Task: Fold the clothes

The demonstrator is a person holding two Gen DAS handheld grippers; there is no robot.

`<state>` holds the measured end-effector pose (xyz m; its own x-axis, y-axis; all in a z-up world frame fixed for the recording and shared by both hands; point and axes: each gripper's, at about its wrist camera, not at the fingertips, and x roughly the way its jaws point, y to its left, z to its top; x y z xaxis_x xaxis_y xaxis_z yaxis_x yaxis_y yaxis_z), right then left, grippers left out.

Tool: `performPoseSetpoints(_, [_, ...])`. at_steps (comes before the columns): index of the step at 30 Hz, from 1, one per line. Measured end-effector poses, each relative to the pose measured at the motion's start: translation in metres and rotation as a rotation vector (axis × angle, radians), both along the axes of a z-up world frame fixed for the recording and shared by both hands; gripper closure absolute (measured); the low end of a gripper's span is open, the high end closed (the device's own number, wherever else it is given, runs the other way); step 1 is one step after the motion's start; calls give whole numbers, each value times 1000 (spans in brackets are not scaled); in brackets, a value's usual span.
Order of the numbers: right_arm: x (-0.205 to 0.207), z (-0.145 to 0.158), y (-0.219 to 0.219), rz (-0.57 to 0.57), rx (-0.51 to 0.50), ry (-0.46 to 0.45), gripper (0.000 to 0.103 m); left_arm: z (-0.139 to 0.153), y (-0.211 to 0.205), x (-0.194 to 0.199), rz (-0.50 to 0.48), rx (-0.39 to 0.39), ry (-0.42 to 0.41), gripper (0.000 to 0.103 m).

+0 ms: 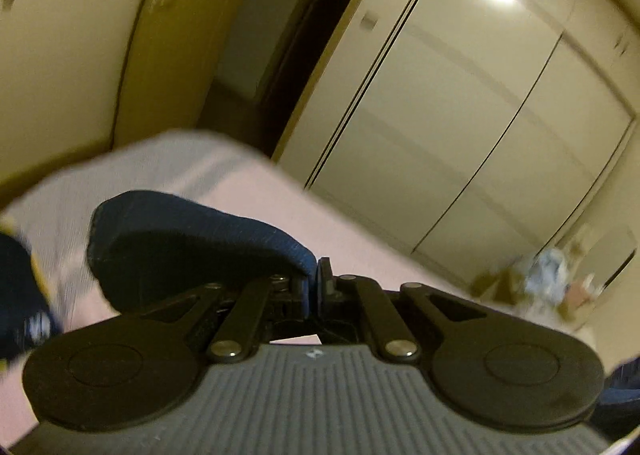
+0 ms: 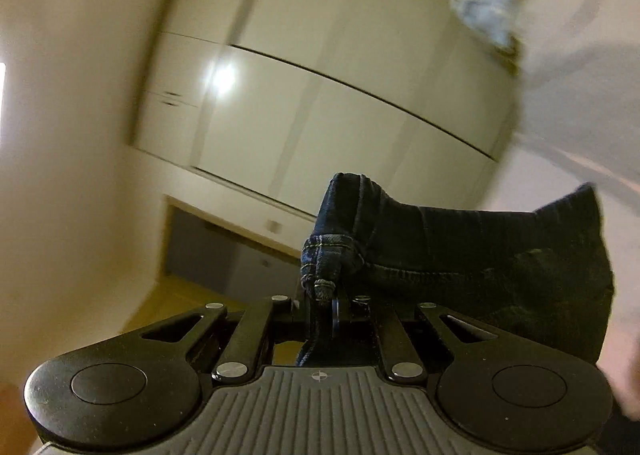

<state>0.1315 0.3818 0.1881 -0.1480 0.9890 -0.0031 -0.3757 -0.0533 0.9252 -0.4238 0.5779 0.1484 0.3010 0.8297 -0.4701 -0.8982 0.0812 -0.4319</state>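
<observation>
**Left wrist and right wrist views: jeans pinched in both grippers, held up over the bed**

Left wrist view, room first: pale pink bed sheet (image 1: 248, 199) fills the lower middle, flat and smooth, with one corner edge running toward the cream wardrobe doors (image 1: 460, 127). The doors are glossy, split by thin dark seams, and carry a bright lamp reflection. Dark doorway (image 1: 280, 55) to their left, plain cream wall beyond it. Blurred bundle of pale blue cloth (image 1: 548, 267) at far right, too smeared to identify.

Left gripper (image 1: 316, 283): jaws drawn narrow, clamped on an edge of the dark blue jeans (image 1: 192, 251). The denim bulges away to the left in a rounded fold, woven texture visible, raised above the sheet.

Right gripper (image 2: 324, 303): jaws likewise narrow, biting a stitched hem of the jeans (image 2: 460, 251), with yellow thread along a doubled seam. The fabric spreads off to the right, dark and slightly mottled. Behind it are the same wardrobe doors (image 2: 320, 75), tilted and motion-blurred.
</observation>
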Motion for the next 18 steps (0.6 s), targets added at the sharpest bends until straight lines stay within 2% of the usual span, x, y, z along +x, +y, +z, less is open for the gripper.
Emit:
performPoseSetpoints(5, [-34,119,28,-45,240,-42,95,109,-5,-19,27,178,-38,100])
performPoseSetpoints(8, [-53,170,17,-73,334,-59,95,156,-21,-32,26,257,-78,100])
performPoseSetpoints(10, [-61,186,0,-104,370,-72,95,174,-41,-36,16,306,-96,99])
performPoseSetpoints(12, [-63,185,-19,-141,381,-82,95,180,-63,-41,-11,355,-103,98])
performPoseSetpoints(14, [-61,167,-45,-174,371,-81,95,169,-84,-43,-38,372,-106,98])
performPoseSetpoints(16, [-55,134,-71,-205,328,-82,95,146,-105,-42,-74,375,-98,98])
performPoseSetpoints(18, [-48,96,-101,-235,274,-82,95,108,-131,-37,-114,349,-83,98])
